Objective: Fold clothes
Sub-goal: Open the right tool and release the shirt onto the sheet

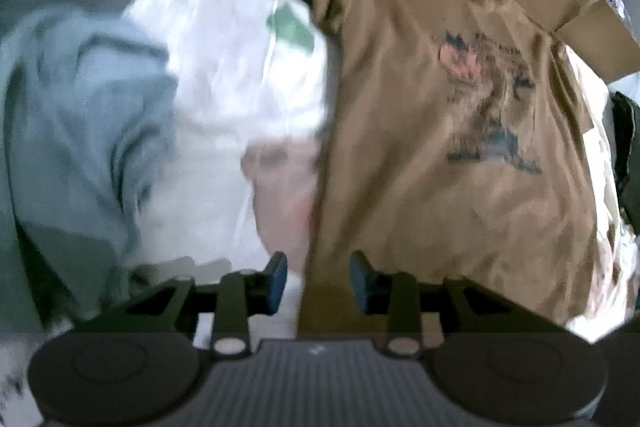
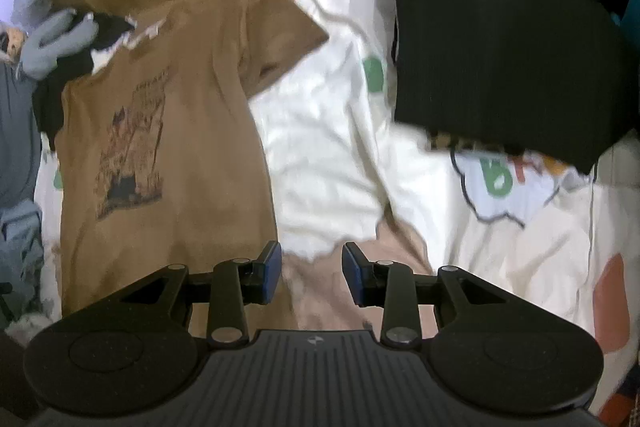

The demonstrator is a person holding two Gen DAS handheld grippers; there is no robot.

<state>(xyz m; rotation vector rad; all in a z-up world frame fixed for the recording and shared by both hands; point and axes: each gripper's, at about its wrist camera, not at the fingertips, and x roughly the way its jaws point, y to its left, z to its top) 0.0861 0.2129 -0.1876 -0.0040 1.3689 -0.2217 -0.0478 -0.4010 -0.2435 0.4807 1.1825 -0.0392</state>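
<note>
both open and empty: left claw [image 1: 318, 281], right claw [image 2: 311, 273]. brown t-shirt [image 1: 420, 147] spread flat on bed sheet [image 2: 320, 131]. only in right view: black garment [image 2: 500, 39], far right. only in left view: blue cloth [image 1: 88, 115], left, blurred.

Brown printed T-shirt [image 2: 208, 147], black garment [image 2: 500, 39]
</note>
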